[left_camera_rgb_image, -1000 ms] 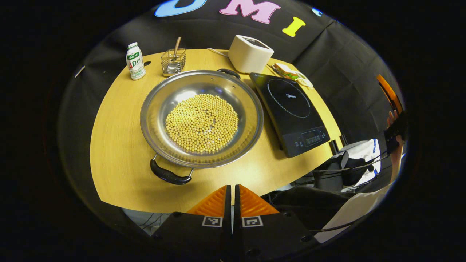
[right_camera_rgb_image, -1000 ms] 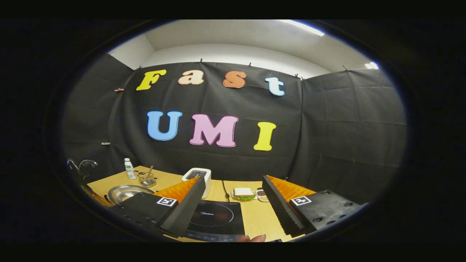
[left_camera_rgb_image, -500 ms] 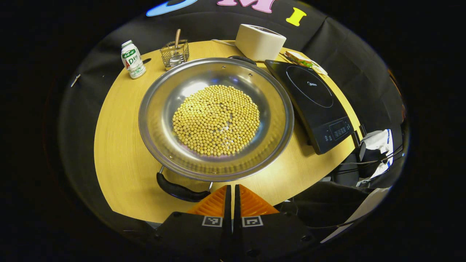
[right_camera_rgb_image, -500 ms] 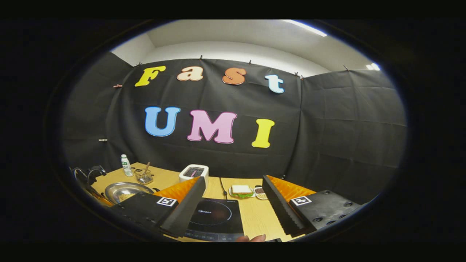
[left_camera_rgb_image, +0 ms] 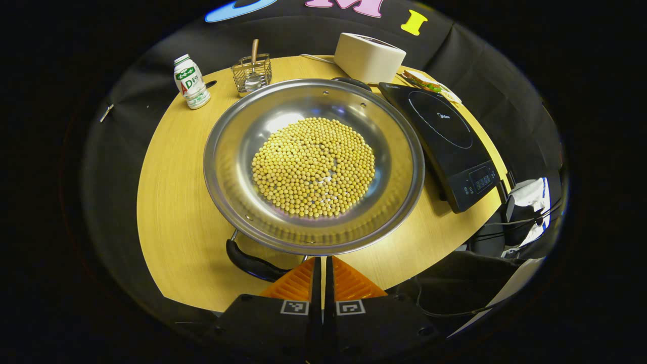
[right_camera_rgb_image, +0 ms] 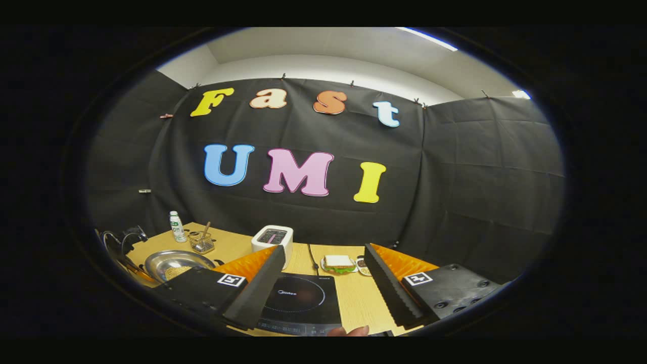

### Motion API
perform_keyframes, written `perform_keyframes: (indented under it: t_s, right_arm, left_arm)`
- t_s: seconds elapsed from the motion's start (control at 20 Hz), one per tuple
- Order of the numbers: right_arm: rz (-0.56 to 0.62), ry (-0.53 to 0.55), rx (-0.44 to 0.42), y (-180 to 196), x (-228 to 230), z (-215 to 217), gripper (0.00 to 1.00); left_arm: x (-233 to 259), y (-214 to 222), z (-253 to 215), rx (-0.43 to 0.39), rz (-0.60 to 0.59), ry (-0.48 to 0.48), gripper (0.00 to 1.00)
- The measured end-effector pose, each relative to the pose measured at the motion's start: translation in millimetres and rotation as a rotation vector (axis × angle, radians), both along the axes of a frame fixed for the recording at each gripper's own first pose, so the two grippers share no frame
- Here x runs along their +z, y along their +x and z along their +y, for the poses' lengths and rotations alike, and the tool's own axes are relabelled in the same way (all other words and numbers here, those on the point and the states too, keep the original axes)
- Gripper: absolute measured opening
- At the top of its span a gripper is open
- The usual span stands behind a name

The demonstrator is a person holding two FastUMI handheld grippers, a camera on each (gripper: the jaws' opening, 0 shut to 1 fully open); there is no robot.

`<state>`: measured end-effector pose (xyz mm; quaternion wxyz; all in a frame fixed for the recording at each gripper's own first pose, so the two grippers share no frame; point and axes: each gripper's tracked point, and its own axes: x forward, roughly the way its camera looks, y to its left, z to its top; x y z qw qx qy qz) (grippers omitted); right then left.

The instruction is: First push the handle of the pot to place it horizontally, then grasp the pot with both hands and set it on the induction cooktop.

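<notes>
A wide steel pot (left_camera_rgb_image: pixel 394 167) full of yellow beans (left_camera_rgb_image: pixel 313 166) sits on the round wooden table (left_camera_rgb_image: pixel 172 202). Its near black handle (left_camera_rgb_image: pixel 250 263) points toward me and slightly left; the far handle (left_camera_rgb_image: pixel 351 82) peeks over the back rim. My left gripper (left_camera_rgb_image: pixel 321 263) is shut, its tips just right of the near handle and below the rim; whether they touch it I cannot tell. The black induction cooktop (left_camera_rgb_image: pixel 447 136) lies right of the pot. In the right gripper view my right gripper (right_camera_rgb_image: pixel 323 255) stands open above the cooktop (right_camera_rgb_image: pixel 301 301), with the pot (right_camera_rgb_image: pixel 174 263) far left.
A white toaster (left_camera_rgb_image: pixel 369 56), a wire basket with a spoon (left_camera_rgb_image: pixel 251 73) and a small white bottle (left_camera_rgb_image: pixel 191 88) stand along the table's back. A sandwich plate (left_camera_rgb_image: pixel 429 86) lies behind the cooktop. Cables and a white bag (left_camera_rgb_image: pixel 525 202) hang off the right edge.
My left gripper has moved forward and down to the pot's near handle, staying shut. The right gripper has only shifted slightly and stays open.
</notes>
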<state>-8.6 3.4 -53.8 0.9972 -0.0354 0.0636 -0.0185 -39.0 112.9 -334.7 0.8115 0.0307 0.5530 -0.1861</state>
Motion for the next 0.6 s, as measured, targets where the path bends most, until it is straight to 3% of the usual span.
perform_keyframes:
  t_s: [0.6]
  right_arm:
    - [0.009,-0.022,0.006,2,-1,12,0.97]
  left_arm:
    - [-14,33,64,0.016,-0.026,0.080,0.05]
